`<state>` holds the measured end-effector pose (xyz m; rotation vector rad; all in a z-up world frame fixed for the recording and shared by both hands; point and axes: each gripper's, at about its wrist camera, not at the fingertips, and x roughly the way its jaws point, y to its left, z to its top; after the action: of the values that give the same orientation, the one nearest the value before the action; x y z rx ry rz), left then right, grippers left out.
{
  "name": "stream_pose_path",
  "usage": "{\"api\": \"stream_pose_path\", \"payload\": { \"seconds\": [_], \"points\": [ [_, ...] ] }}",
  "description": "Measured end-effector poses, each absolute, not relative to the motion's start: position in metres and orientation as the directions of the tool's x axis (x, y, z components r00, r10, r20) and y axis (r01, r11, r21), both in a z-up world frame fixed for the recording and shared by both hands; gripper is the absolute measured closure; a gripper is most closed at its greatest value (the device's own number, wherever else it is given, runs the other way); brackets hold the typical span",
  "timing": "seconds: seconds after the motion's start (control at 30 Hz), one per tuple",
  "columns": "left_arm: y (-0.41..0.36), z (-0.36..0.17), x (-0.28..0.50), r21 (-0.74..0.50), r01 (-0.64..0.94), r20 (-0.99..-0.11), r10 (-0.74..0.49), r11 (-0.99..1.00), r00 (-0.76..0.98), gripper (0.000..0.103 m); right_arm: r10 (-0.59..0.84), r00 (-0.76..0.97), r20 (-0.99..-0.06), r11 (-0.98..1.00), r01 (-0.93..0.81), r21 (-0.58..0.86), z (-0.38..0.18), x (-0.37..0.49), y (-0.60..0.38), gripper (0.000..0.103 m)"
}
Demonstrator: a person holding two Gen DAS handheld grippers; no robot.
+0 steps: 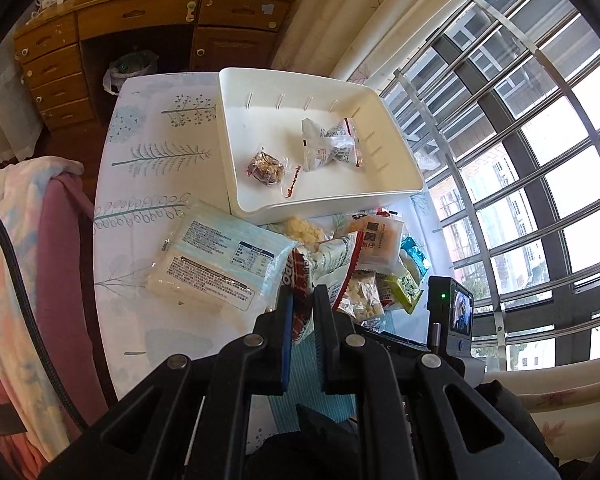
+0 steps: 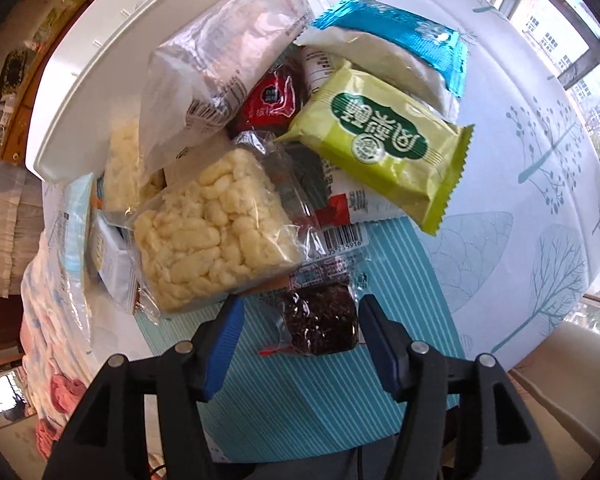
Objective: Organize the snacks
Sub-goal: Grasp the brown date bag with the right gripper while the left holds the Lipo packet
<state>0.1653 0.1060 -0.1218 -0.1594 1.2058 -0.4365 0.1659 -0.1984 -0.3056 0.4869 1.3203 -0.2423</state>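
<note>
At the lower centre of the left wrist view, the left hand-held gripper (image 1: pixel 302 300) is seen pinching a red-and-white snack packet (image 1: pixel 299 280) between its jaws. Beyond it, at the centre of the frame, a white tray (image 1: pixel 396 152) is set on the surface (image 1: pixel 148 160), and two wrapped snacks are lain inside it. A heap of snack packets is piled between tray and gripper. In the right wrist view, the right hand-held gripper (image 2: pixel 300 320) is held spread at the lower centre, with a dark brown wrapped snack (image 2: pixel 320 322) lain between its fingers, untouched by the left pad. Just above, a puffed rice cake (image 2: pixel 216 228) and a green packet (image 2: pixel 384 148) are seen.
</note>
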Motion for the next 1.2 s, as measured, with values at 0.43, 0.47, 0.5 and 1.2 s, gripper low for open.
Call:
{"api": "stream_pose_path", "payload": {
  "seconds": [0.43, 0.47, 0.5, 1.2],
  "points": [
    [0.104, -0.114, 0.166, -0.344, 0.273, -0.856, -0.419, 0.899, 0.303, 0.096, 0.025, 0.231, -0.973, 0.907, 0.405, 0.119, -0.315, 0.168, -0.174, 0.043],
    [0.103, -0.114, 0.167, -0.344, 0.276, -0.856, -0.42, 0.898, 0.3, 0.096, 0.022, 0.234, -0.972, 0.909, 0.4, 0.117, -0.318, 0.167, -0.177, 0.043],
    [0.103, -0.115, 0.167, -0.343, 0.279, -0.857, -0.421, 0.897, 0.299, 0.096, 0.018, 0.237, -0.971, 0.913, 0.392, 0.113, -0.32, 0.166, -0.177, 0.044],
    [0.098, -0.105, 0.168, -0.348, 0.328, -0.844, -0.446, 0.878, 0.297, 0.096, 0.081, 0.363, -0.928, 0.878, 0.415, 0.239, -0.323, 0.12, -0.199, 0.103]
  ]
}}
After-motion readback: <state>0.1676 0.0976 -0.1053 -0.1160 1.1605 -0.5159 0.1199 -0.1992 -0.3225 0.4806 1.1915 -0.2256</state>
